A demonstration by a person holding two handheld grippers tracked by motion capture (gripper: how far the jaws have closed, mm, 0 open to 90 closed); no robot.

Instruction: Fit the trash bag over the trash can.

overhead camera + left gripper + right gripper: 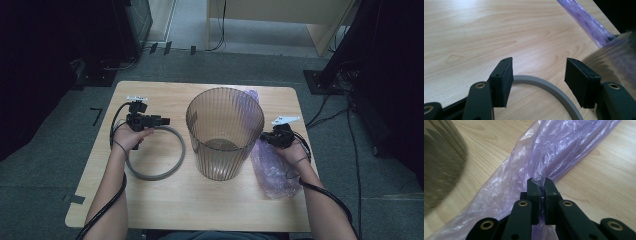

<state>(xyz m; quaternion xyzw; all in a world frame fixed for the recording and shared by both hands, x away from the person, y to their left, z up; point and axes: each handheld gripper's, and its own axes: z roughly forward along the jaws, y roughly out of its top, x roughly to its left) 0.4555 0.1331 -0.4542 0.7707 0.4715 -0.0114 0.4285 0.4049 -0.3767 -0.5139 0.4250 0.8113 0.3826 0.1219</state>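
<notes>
Both forearms reach in over the table [150, 210]. Ribbed bin [225, 132] upright at centre, contents unclear. Purple bag [544, 152] lies right of bin; right gripper [541, 185] pinched tight on its film. Left gripper [537, 75], jaws wide, nothing held, hovers above grey ring [549, 87].

Left gripper [537, 75]: black jaws, flat pads, brass-ringed pivots, small screws. Right gripper [541, 187]: same build. White tags, black cables.
</notes>
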